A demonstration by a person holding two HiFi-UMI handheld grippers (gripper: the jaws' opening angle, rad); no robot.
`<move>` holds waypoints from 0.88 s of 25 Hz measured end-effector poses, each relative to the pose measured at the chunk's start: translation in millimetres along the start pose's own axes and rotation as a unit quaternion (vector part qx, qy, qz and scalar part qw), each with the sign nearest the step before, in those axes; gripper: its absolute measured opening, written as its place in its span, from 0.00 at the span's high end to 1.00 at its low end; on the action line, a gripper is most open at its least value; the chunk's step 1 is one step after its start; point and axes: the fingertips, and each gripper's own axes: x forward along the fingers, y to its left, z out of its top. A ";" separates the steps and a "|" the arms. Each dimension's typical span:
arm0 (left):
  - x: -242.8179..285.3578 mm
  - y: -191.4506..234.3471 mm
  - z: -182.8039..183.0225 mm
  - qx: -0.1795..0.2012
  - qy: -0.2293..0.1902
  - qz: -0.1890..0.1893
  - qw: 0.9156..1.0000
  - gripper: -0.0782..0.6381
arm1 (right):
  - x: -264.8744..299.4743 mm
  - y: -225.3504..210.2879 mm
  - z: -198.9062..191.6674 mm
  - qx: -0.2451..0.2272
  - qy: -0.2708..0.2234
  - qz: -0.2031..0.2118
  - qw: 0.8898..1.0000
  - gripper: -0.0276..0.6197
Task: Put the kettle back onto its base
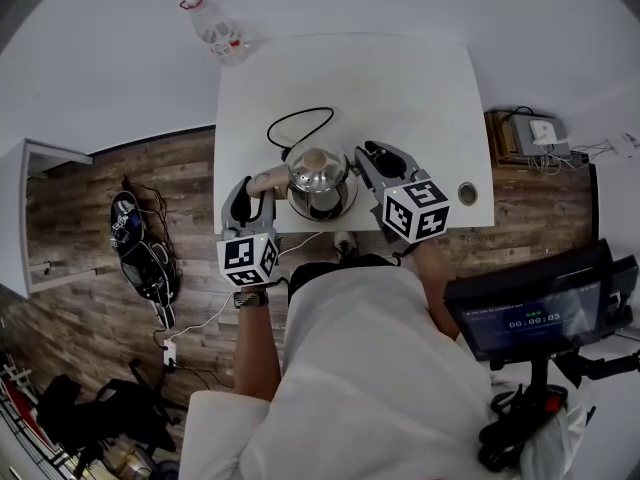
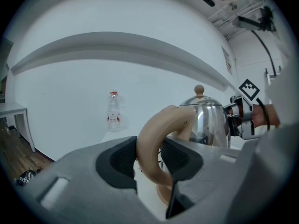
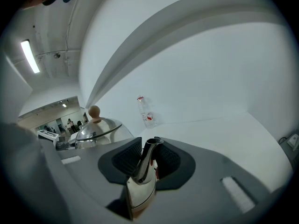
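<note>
On the bench [image 1: 420,98], a clear plastic bottle [image 1: 215,33] stands at the far left corner. Near the front edge, the left gripper [image 1: 250,190] is clamped on the kettle's tan curved handle [image 2: 154,143], which sits squeezed between both pads. The steel kettle [image 1: 318,173] stands upright between the two grippers, lid knob on top. A dark ring [image 1: 337,208] shows beneath its body, probably the base, with a black cable [image 1: 300,123] looping toward the far edge. The right gripper [image 1: 375,156] is closed on the spout [image 3: 142,171]. The kettle appears to be over the base; whether it is fully seated cannot be told, and both grips remain to be let go.
</note>
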 end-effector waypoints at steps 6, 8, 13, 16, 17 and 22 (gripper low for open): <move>3.6 -0.5 -14.7 0.013 0.010 -0.011 1.000 0.67 | 3.8 -4.8 -13.0 -0.010 -0.008 -0.003 1.000 0.82; 2.8 -0.5 -19.0 0.010 0.015 -0.009 1.000 0.67 | 4.4 -4.8 -16.7 -0.012 -0.005 -0.002 1.000 0.82; 0.6 -2.2 -30.2 0.003 0.027 -0.007 1.000 0.67 | 3.5 -6.5 -28.4 -0.006 0.007 -0.004 1.000 0.82; 1.4 -2.6 -36.0 0.003 0.033 -0.008 0.999 0.67 | 4.8 -8.7 -35.5 -0.002 0.015 -0.006 1.000 0.82; 1.4 -3.3 -38.0 0.002 0.035 -0.008 0.999 0.67 | 4.8 -9.6 -37.7 -0.001 0.018 -0.007 1.000 0.82; 2.0 -5.5 -45.0 0.001 0.044 -0.009 0.999 0.67 | 5.0 -12.7 -44.2 0.000 0.024 -0.013 1.000 0.82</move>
